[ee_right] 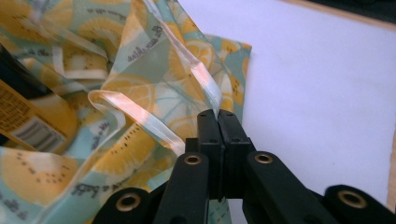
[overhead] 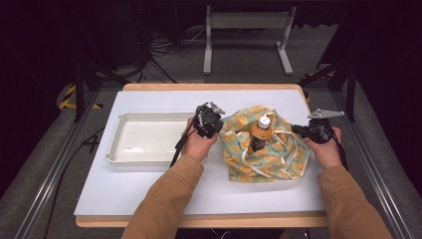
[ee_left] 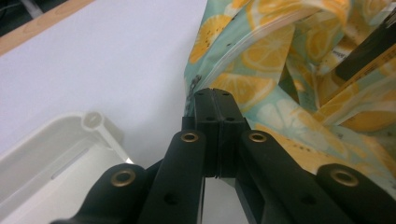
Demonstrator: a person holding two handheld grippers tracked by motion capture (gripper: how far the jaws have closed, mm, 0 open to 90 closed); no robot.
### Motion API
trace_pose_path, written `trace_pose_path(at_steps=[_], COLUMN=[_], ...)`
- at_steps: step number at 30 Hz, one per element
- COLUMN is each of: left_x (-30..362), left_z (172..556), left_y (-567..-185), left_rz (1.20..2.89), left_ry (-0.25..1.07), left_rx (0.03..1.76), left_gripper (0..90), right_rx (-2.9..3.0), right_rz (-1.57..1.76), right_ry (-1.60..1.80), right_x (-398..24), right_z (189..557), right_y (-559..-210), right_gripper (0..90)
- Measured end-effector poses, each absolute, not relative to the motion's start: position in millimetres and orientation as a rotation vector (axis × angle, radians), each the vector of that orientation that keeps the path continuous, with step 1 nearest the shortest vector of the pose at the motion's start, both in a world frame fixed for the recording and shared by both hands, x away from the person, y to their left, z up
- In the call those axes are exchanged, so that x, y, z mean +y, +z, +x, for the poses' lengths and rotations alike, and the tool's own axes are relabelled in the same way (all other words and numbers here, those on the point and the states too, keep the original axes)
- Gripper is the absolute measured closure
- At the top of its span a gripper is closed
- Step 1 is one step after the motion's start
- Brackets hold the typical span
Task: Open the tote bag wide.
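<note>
A cloth bag (overhead: 263,154) printed with lemons lies crumpled right of the table's middle. An orange bottle (overhead: 260,132) with a white cap stands upright in its folds. My left gripper (overhead: 219,124) sits at the bag's left edge, jaws pressed together on the cloth. In the left gripper view the left gripper (ee_left: 215,92) pinches the hem of the bag (ee_left: 261,56), with the bottle (ee_left: 369,51) at the far right. My right gripper (overhead: 296,130) holds the bag's right side. In the right gripper view the right gripper (ee_right: 218,114) is shut on a white-trimmed fold of the bag (ee_right: 140,93).
A white plastic tray (overhead: 149,119) lies on the white table top (overhead: 149,194) to the left of the bag, close beside my left hand. The table's wooden edge runs along the back and the right. A metal frame stands on the floor beyond.
</note>
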State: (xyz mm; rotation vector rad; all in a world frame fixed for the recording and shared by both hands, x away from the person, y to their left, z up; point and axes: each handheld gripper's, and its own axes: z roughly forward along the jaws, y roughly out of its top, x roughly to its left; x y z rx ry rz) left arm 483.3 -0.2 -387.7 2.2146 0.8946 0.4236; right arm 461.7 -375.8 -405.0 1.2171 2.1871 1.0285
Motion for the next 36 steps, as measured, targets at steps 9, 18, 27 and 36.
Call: trace_pose_path(at_steps=[9, 18, 27, 36], left_x=[4.2, 8.6, 22.1, 34.6], left_z=[485.3, 479.0, 460.9, 427.4], left_y=[-394.9, -390.8, -369.9, -344.7], left_rz=[2.248, 2.2, 2.124, 1.992], left_ry=[0.405, 0.361, 0.381, 0.386], left_rx=[0.942, 0.91, 0.87, 0.791], left_gripper=[90.0, 90.0, 83.2, 83.2], right_rx=[2.237, 2.198, 2.095, 2.097], right_rz=[1.358, 1.343, 1.266, 1.123], right_ry=[0.926, 0.985, 1.127, 1.244], right_x=[-394.7, -402.9, -399.7, -375.4], right_z=[460.0, 446.7, 424.9, 396.6], right_y=[-423.3, -413.7, -389.0, -366.9], right_gripper=[89.5, 80.2, 57.3, 60.4])
